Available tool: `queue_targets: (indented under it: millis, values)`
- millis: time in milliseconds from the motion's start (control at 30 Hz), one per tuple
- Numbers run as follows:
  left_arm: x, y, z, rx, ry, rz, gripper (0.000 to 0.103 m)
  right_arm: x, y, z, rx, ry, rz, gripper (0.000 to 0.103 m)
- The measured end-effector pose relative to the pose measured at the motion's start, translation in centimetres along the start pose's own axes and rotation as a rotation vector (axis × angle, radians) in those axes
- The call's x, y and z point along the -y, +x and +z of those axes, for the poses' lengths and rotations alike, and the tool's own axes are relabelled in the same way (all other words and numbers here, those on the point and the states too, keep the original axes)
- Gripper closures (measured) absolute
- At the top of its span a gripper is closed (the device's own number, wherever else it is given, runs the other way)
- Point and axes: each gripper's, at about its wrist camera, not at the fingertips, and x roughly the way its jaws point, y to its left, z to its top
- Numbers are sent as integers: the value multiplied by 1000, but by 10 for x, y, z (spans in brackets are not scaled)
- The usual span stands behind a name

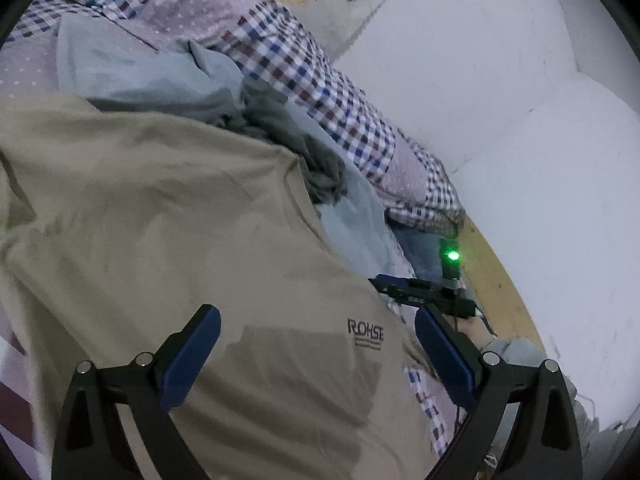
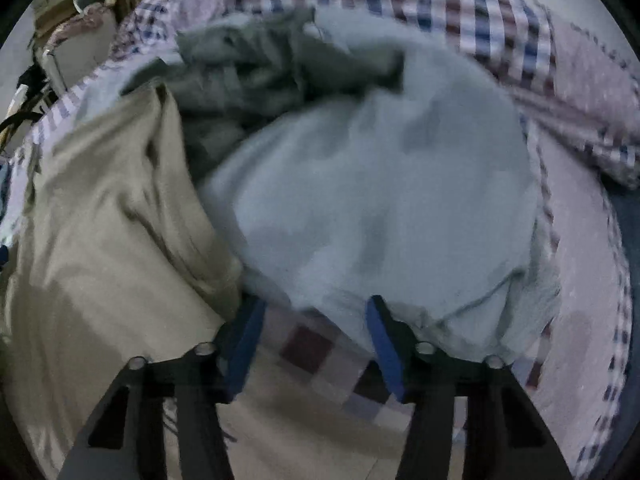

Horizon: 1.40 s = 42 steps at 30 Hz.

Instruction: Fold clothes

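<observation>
A beige T-shirt (image 1: 168,240) with a small dark chest logo lies spread over the bed. My left gripper (image 1: 316,316) hovers open just above its chest, holding nothing. Beyond its collar lie a crumpled grey-green garment (image 1: 288,136) and a light blue garment (image 1: 132,68). In the right wrist view the beige T-shirt (image 2: 96,232) fills the left side, the light blue garment (image 2: 380,200) bulges in the middle and the grey-green garment (image 2: 248,68) lies behind. My right gripper (image 2: 316,308) is open at the near edge of the light blue garment, gripping nothing. The right gripper (image 1: 424,288) also shows in the left wrist view, beside the T-shirt's shoulder.
A checked quilt (image 1: 304,60) covers the bed under and behind the clothes. A white wall (image 1: 520,120) and a yellow floor strip (image 1: 496,284) run along the bed's right side. Clutter (image 2: 80,4) stands past the bed's far left corner.
</observation>
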Motion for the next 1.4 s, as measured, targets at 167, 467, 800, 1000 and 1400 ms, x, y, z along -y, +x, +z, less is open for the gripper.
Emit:
queue_targets:
  millis: [167, 467, 800, 1000, 1400]
  values:
    - [15, 11, -7, -26, 69, -23, 3, -30, -13, -17, 65, -113, 72, 55]
    - [14, 26, -14, -67, 87, 4, 3, -45, -32, -28, 127, -197, 127, 55]
    - [6, 27, -9, -65, 64, 21, 3, -50, 15, 0, 67, -141, 234, 92]
    - [-3, 17, -3, -37, 24, 26, 3, -65, -16, 19, 124, -253, 7, 99]
    - [-3, 21, -8, -57, 60, 93, 3, -66, 43, 111, 53, -268, -522, 98]
